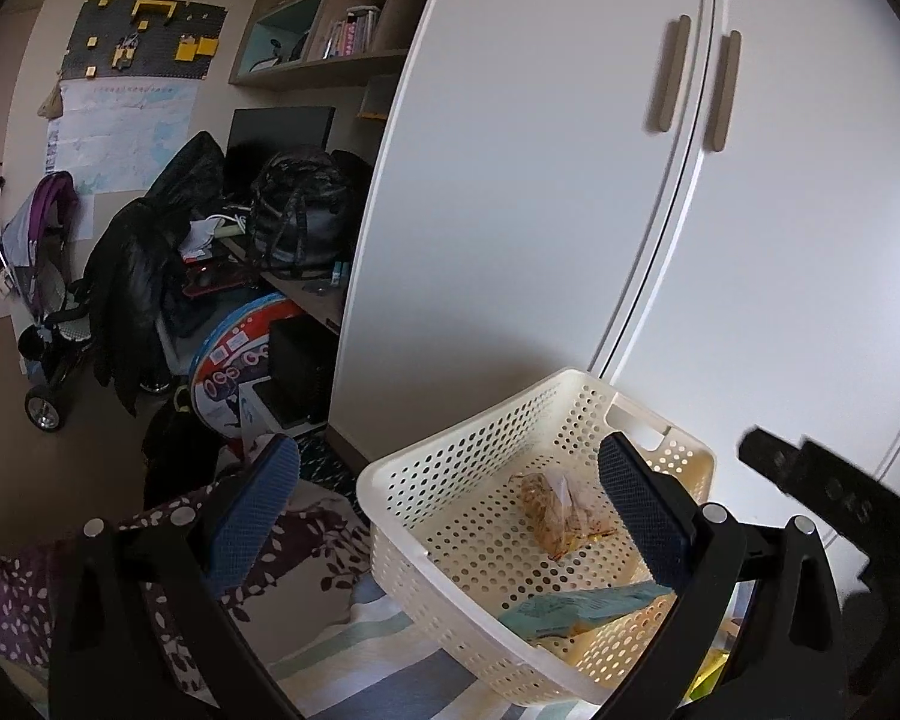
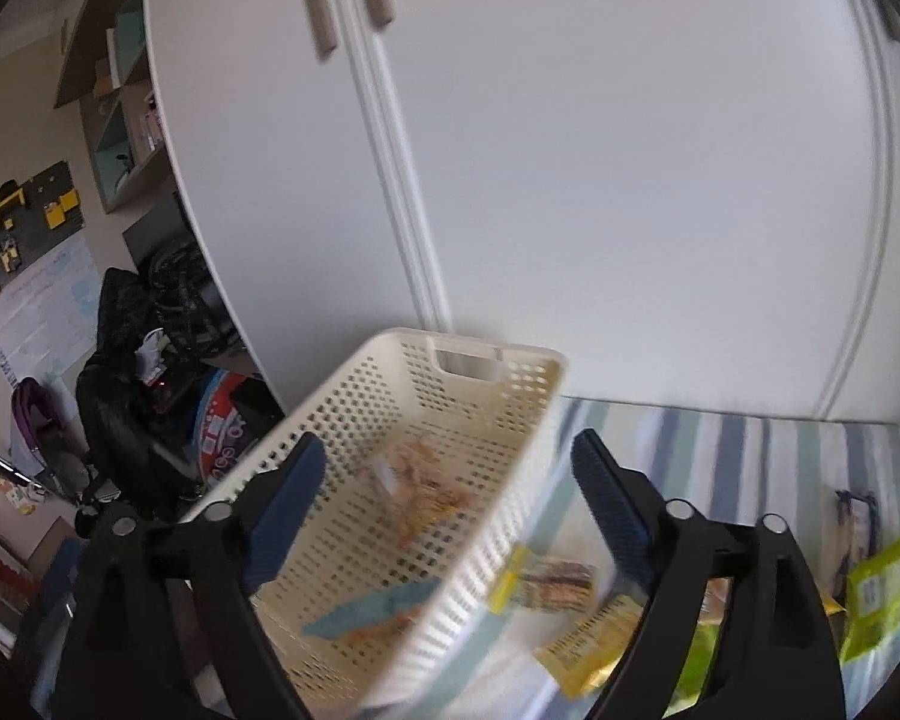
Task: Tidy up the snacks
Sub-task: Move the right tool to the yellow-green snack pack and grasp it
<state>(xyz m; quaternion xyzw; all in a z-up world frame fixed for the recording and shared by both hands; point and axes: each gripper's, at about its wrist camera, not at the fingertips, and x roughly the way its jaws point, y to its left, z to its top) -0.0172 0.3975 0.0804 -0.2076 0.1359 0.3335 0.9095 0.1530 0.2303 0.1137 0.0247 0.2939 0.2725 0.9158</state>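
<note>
While both grippers are hovering with their blue-padded fingers spread apart and gripping nothing, a cream perforated basket (image 1: 450, 516) is sitting on a striped blanket (image 2: 720, 438) at the foot of a white wardrobe (image 1: 510, 180). Seen from the left wrist, the left gripper (image 1: 450, 516) is framing the basket, its left finger lying outside the basket's left wall over a leaf-patterned cover (image 1: 306, 534) and its right finger reaching over the basket's interior. Inside the basket a clear bag of golden snacks (image 1: 555, 507) is lying near the middle of the floor, between the two fingers, and a teal snack packet (image 1: 576, 606) is resting against the near wall, just below the right finger. Part of the other gripper's black body is showing at the right edge of this view. From the right wrist, the right gripper (image 2: 444, 492) is straddling the basket's right wall, its left finger over the interior and its right finger over the blanket outside. This view is blurred, yet the same two packets are showing inside the basket. Outside it, near the right finger, a yellow-ended snack bar (image 2: 546, 582) and a yellow packet (image 2: 588, 642) are lying on the blanket, with a green packet (image 2: 882, 594) farther toward the blanket's right edge.
</note>
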